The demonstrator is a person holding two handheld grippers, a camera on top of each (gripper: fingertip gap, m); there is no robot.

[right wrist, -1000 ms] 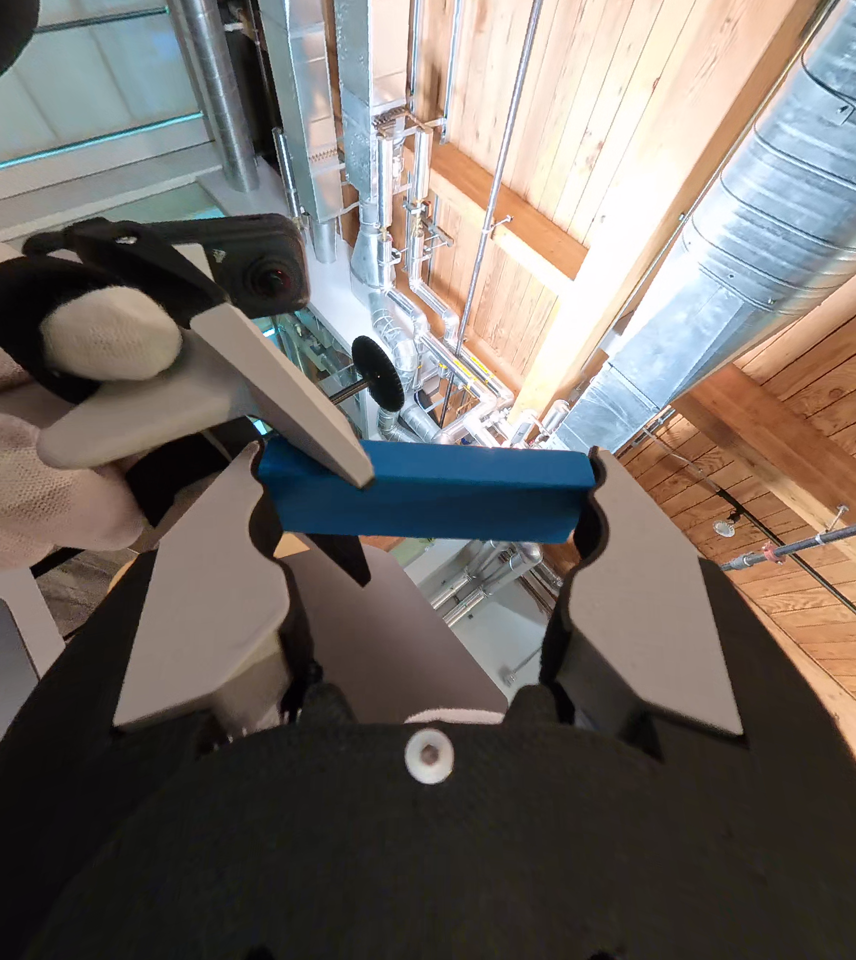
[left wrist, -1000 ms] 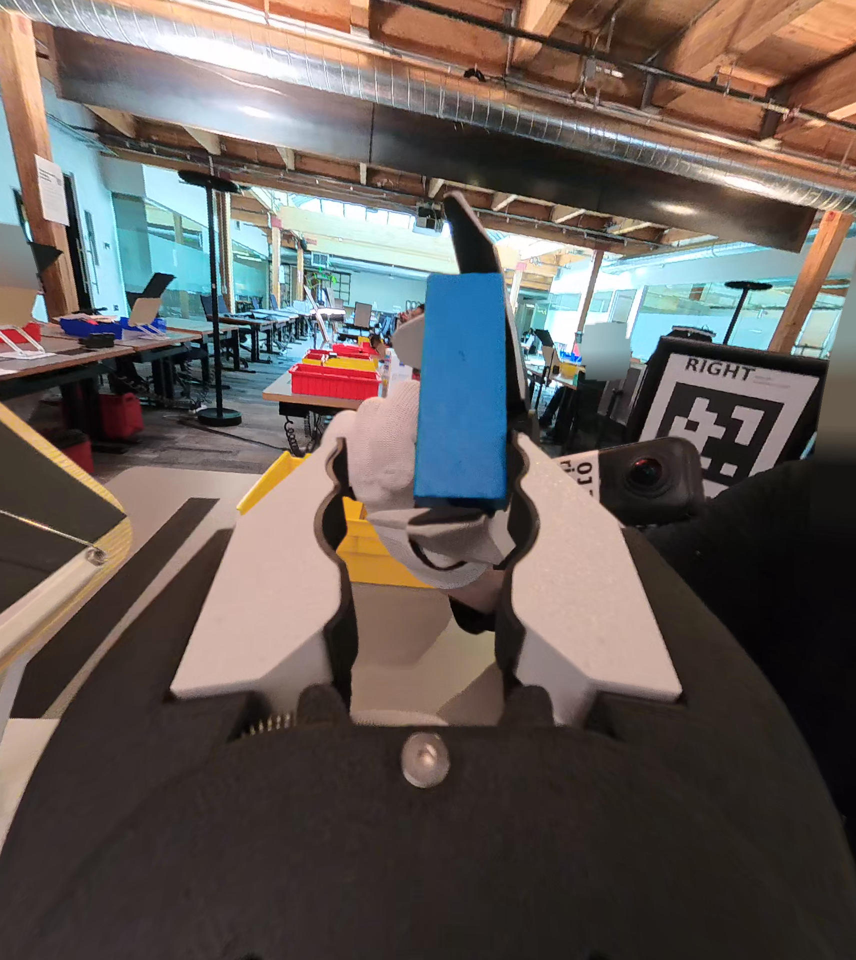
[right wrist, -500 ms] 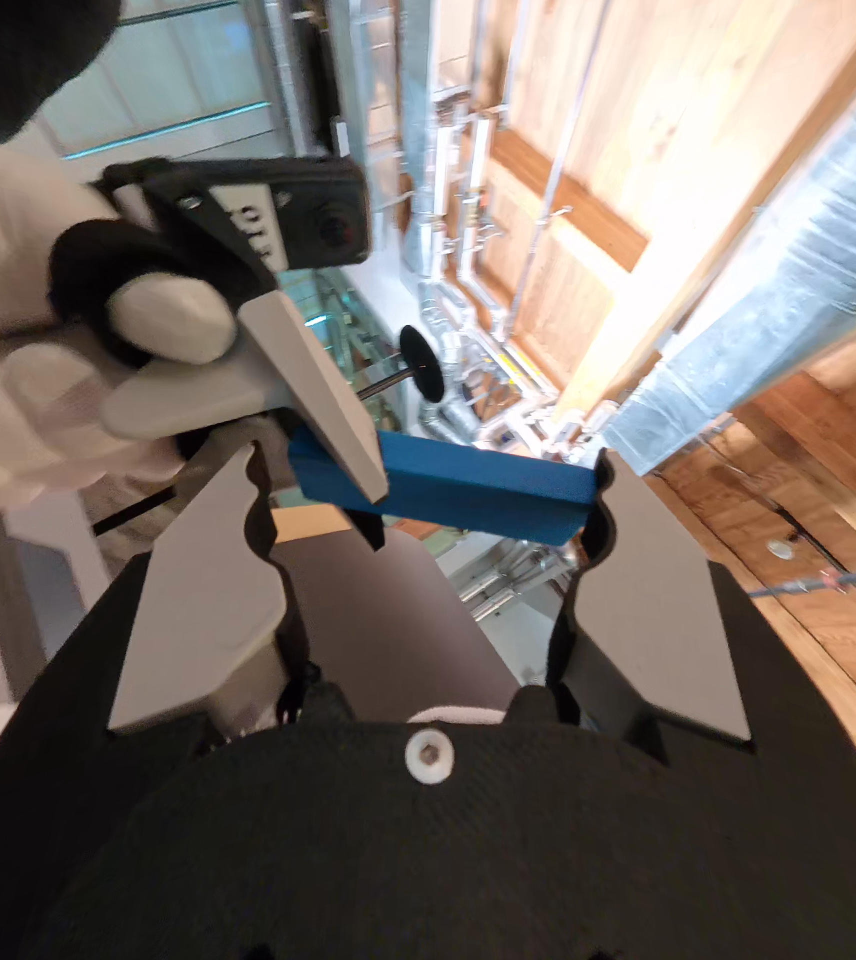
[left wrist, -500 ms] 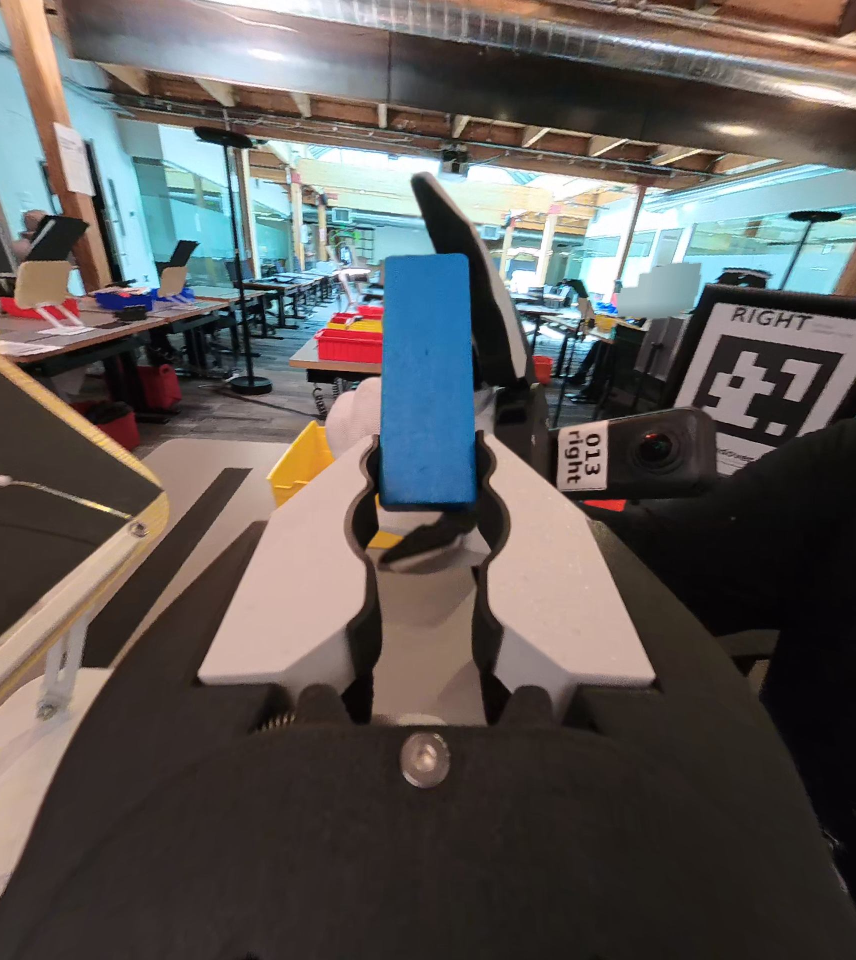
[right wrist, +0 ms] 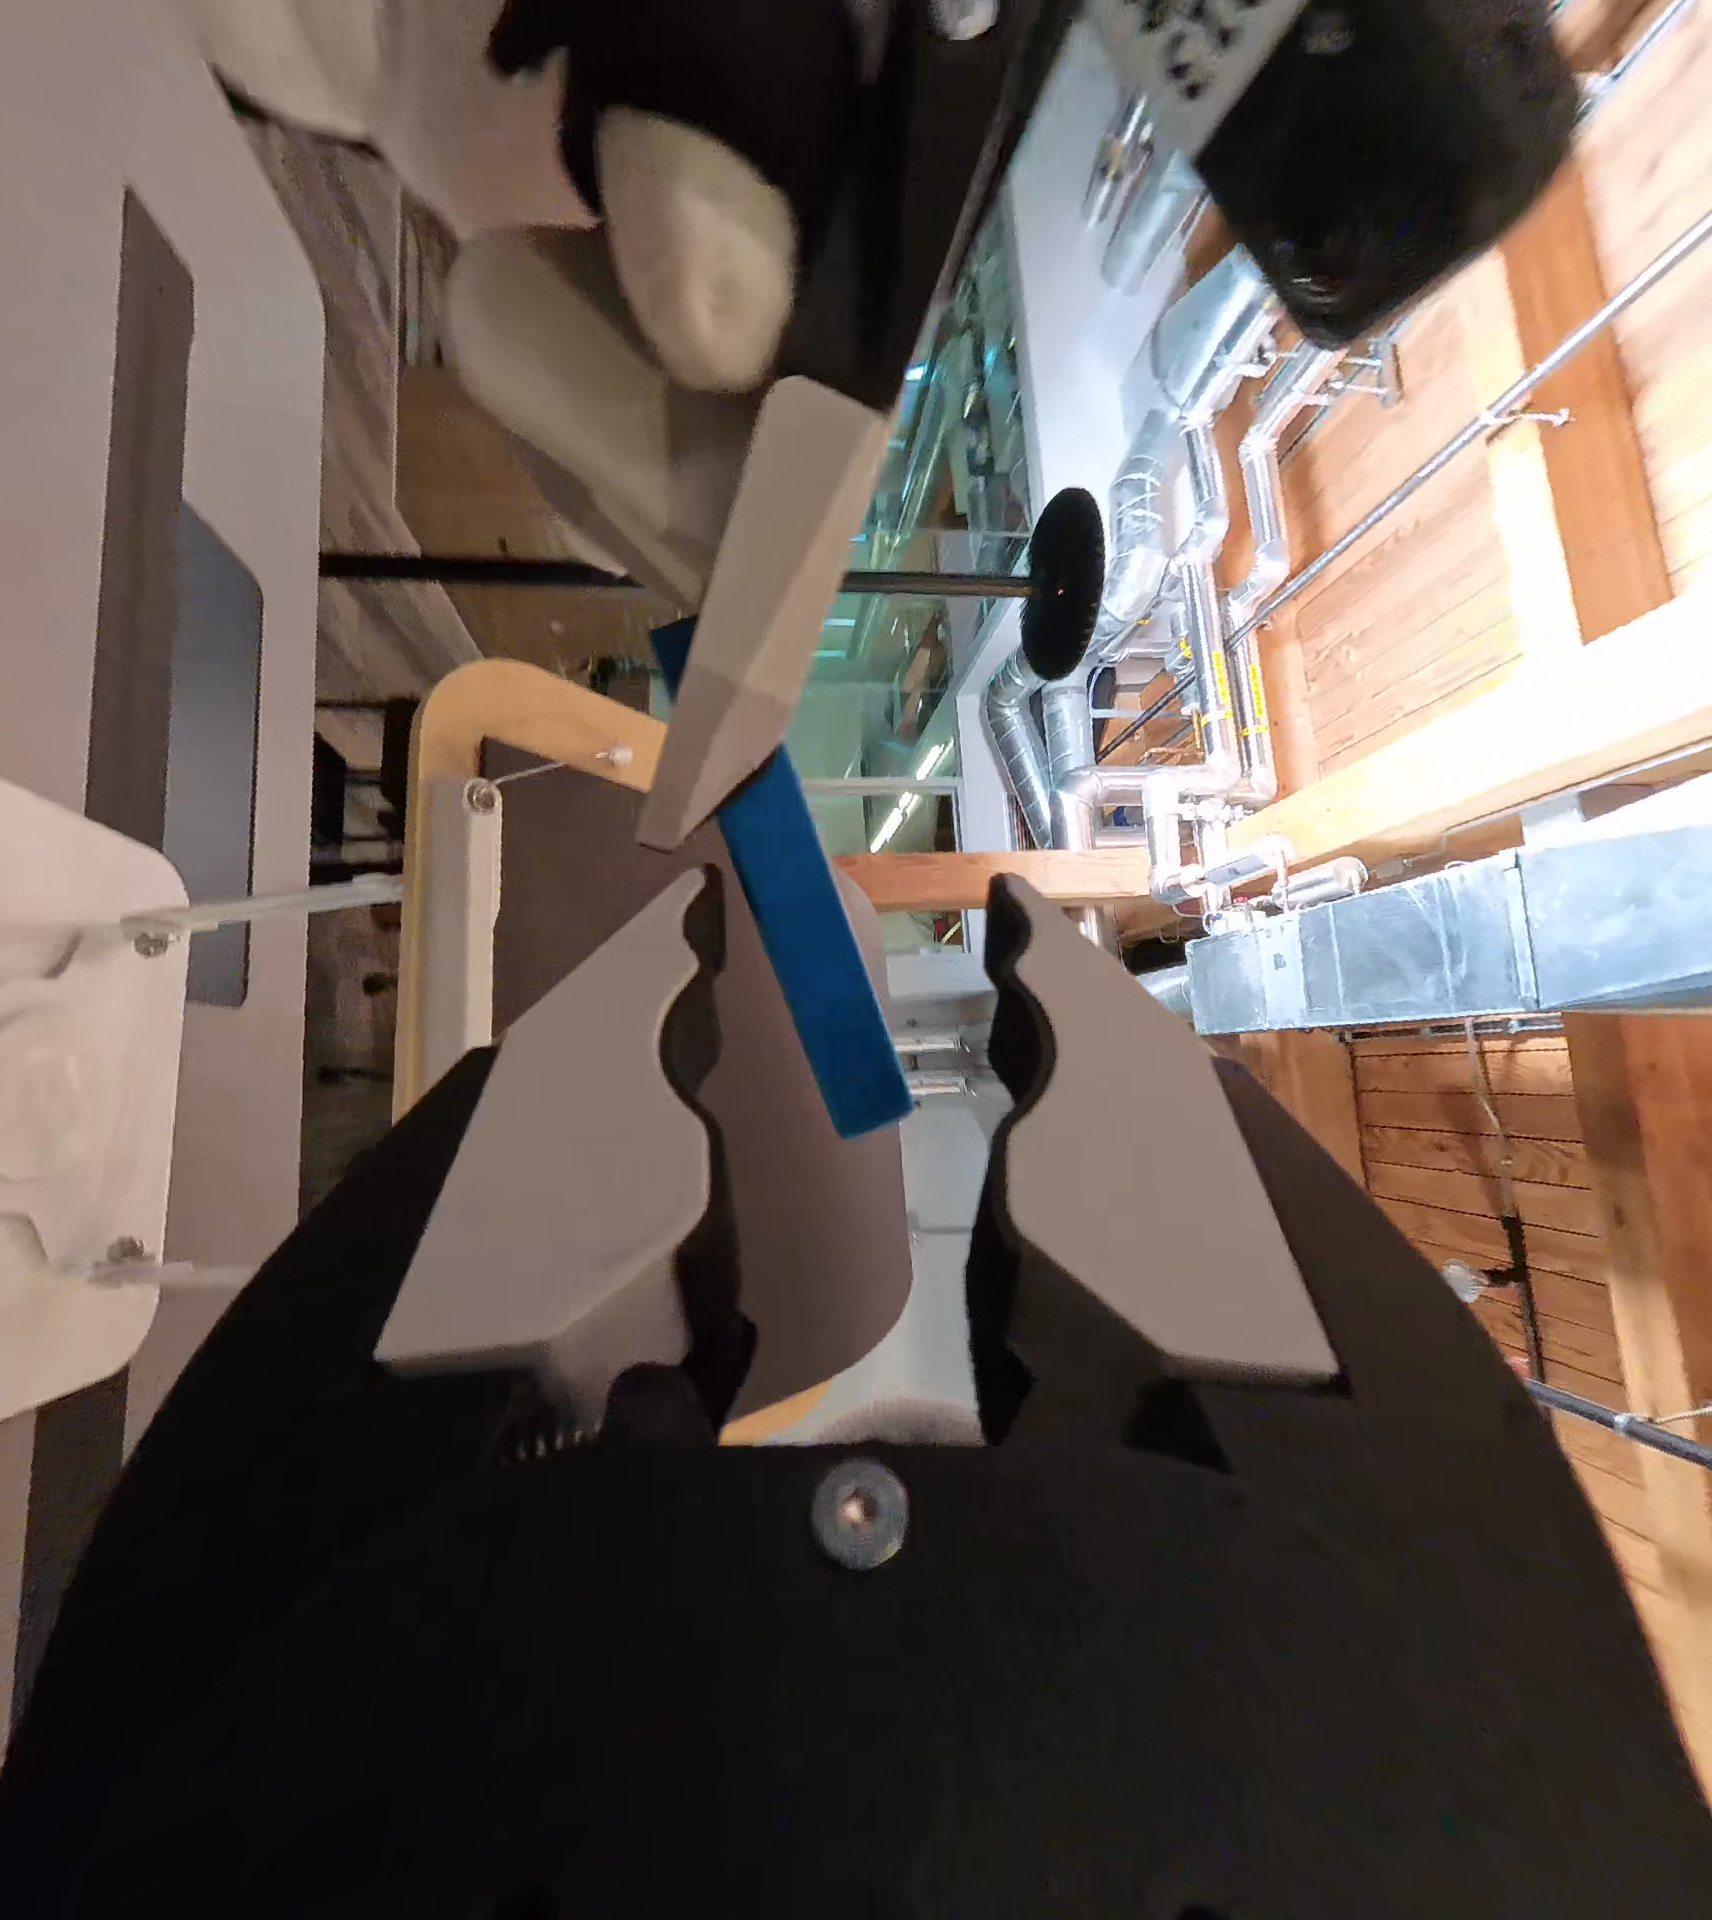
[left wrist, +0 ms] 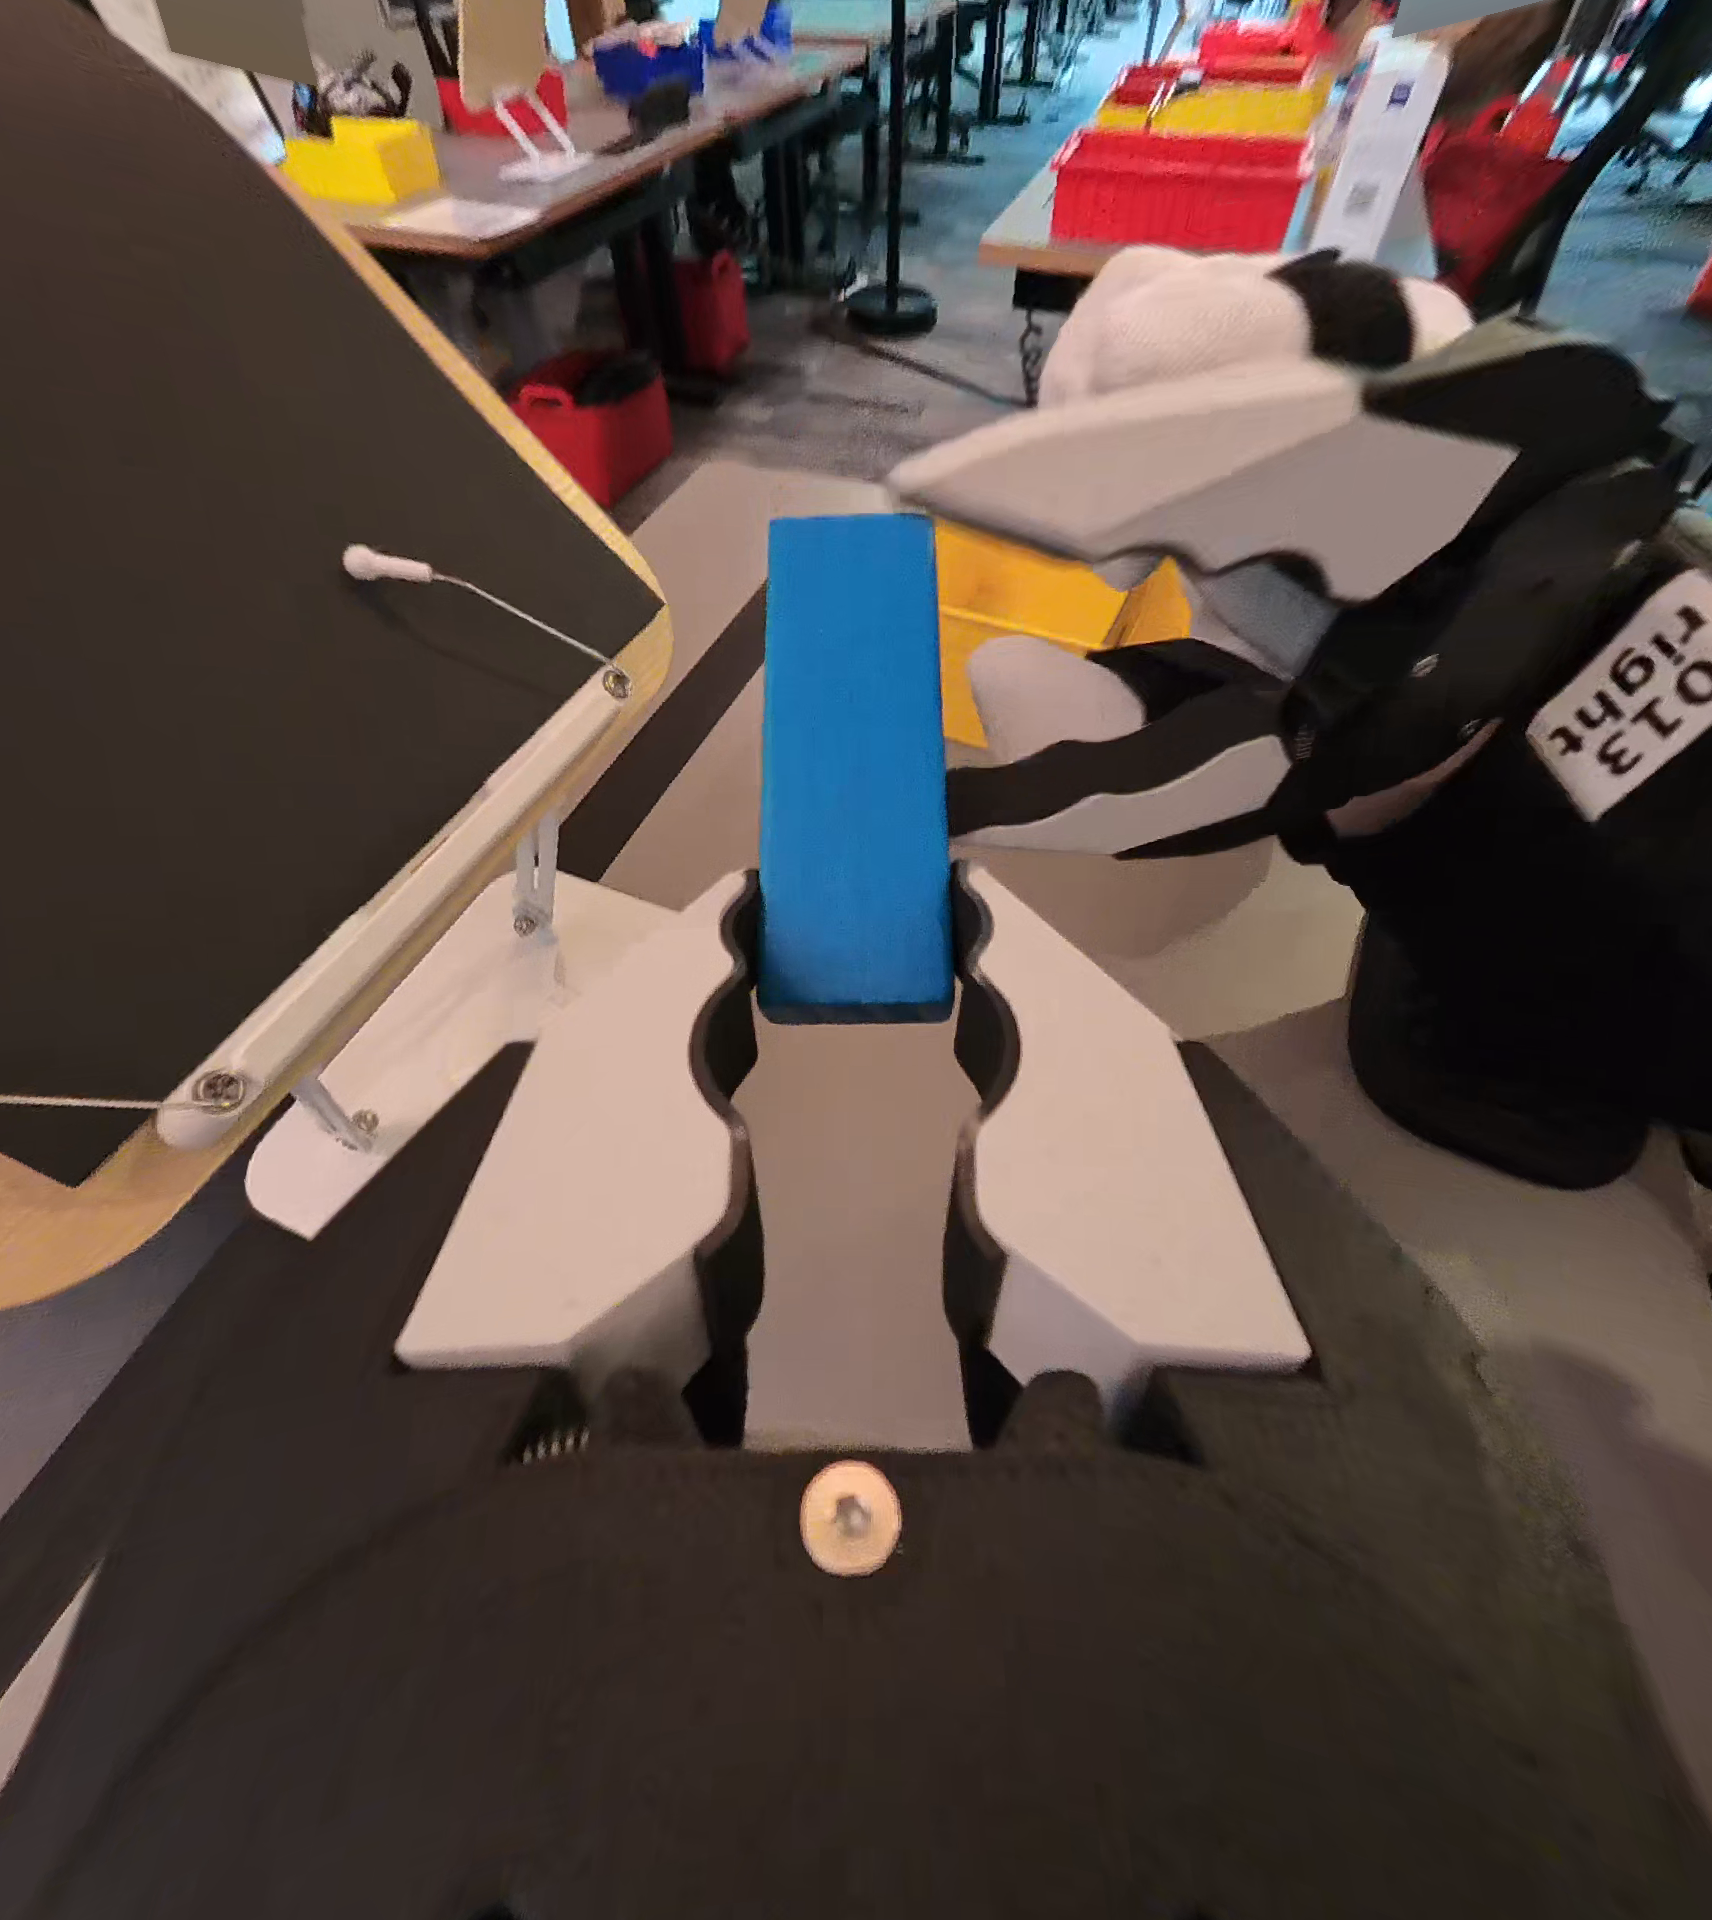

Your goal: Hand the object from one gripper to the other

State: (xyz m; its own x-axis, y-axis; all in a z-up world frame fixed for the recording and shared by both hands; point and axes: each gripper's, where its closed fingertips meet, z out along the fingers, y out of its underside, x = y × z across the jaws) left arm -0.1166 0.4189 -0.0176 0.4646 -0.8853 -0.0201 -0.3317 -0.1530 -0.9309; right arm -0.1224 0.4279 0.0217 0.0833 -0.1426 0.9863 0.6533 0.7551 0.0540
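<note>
While the black board with its pale wood edge [left wrist: 239,582] fills the upper left of the left wrist view, the left gripper [left wrist: 852,935] sits in the middle with its two white fingers [left wrist: 613,1122] pressed on the low end of the blue block [left wrist: 850,769]; the block stands up straight from them; at the right of that view the right gripper [left wrist: 945,634] lies on its side, spread wide around the block and not touching it; a white-gloved hand [left wrist: 1195,322] holds it; in the right wrist view the right gripper [right wrist: 852,894] gapes, and the blue block [right wrist: 816,945] slants between its fingers; a yellow bin [left wrist: 1028,613] sits behind the block.
</note>
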